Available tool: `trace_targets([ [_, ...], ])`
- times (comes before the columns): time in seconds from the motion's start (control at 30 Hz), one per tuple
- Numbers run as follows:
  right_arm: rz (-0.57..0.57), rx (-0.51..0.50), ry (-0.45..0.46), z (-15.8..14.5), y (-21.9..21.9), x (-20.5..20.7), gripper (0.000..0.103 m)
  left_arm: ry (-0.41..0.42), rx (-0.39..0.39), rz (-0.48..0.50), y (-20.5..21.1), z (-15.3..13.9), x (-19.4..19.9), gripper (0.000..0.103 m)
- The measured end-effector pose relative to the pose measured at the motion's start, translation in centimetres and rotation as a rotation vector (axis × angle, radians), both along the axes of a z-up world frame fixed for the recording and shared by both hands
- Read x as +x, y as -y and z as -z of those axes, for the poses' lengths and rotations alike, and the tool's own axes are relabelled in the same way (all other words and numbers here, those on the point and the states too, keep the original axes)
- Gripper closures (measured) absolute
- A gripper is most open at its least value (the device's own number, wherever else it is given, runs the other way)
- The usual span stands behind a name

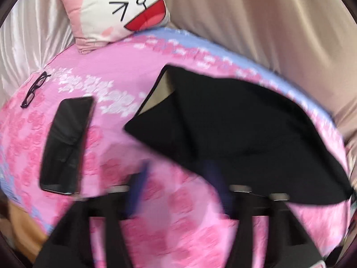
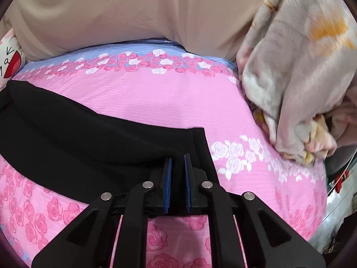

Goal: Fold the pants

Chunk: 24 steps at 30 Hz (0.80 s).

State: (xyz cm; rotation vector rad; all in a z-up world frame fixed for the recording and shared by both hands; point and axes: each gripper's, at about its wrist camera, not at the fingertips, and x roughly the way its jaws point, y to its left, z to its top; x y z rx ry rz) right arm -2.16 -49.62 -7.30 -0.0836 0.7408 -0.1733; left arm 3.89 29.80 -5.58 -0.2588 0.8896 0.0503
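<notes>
Black pants [image 1: 234, 131] lie on a pink rose-print bed cover [image 1: 125, 84], a pale lining showing at their far end. My left gripper [image 1: 178, 174] is blurred, its jaws wide apart, hovering over the cover at the pants' near edge and holding nothing. In the right wrist view the pants [image 2: 78, 138] stretch leftward from my right gripper [image 2: 177, 159]. Its blue pads [image 2: 167, 174] are nearly together and pinch the pants' near right end, by the hem.
A black phone [image 1: 67, 143] and black glasses [image 1: 34, 89] lie on the cover to the left. A cat-face cushion [image 1: 116, 9] sits at the back. A crumpled floral blanket [image 2: 296, 76] rests at the right. Beige curtain [image 2: 133, 11] hangs behind the bed.
</notes>
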Motion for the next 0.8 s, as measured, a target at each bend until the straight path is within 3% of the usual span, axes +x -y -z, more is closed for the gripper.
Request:
trace_targets([
  [0.07,-0.001,-0.006,0.000,-0.3,-0.4,0.3,0.093,0.023,-0.023,-0.008,0.8,0.0,0.8,0.030],
  [0.23,0.008,-0.002,0.004,-0.9,-0.6,0.3,0.093,-0.038,-0.103,-0.001,1.8,2.2,4.2,0.030],
  [0.27,0.014,0.000,0.004,-0.8,-0.5,0.3,0.093,-0.045,-0.139,0.020,2.0,2.7,4.9,0.036],
  [0.3,0.018,0.003,0.002,-0.7,-0.5,0.4,0.093,-0.049,-0.171,0.049,2.3,3.1,5.7,0.070],
  [0.33,0.024,0.005,0.000,-0.5,-0.5,0.4,0.093,-0.073,-0.158,0.052,2.5,3.5,6.4,0.092],
  [0.37,0.027,0.005,0.000,-0.4,-0.5,0.4,0.093,-0.096,-0.140,0.063,2.7,3.8,7.1,0.100],
  [0.47,0.037,0.007,0.008,-0.6,-0.5,0.4,0.093,-0.073,-0.100,0.094,2.4,1.8,7.4,0.100],
  [0.57,0.034,-0.002,0.025,-1.4,-0.9,-0.2,0.093,0.016,-0.103,0.115,-0.5,-2.8,4.8,0.100],
  [0.63,0.029,-0.012,0.011,-1.3,-1.1,-0.5,0.093,0.013,-0.033,0.084,-2.6,-4.7,2.9,0.099],
  [0.7,0.033,-0.007,-0.008,-0.5,-0.9,-0.5,0.093,-0.042,0.036,0.049,-4.1,-4.2,2.1,0.099],
  [0.8,0.045,0.033,-0.013,0.9,-0.4,-0.2,0.093,-0.174,0.074,-0.029,-6.0,0.0,3.1,0.098],
])
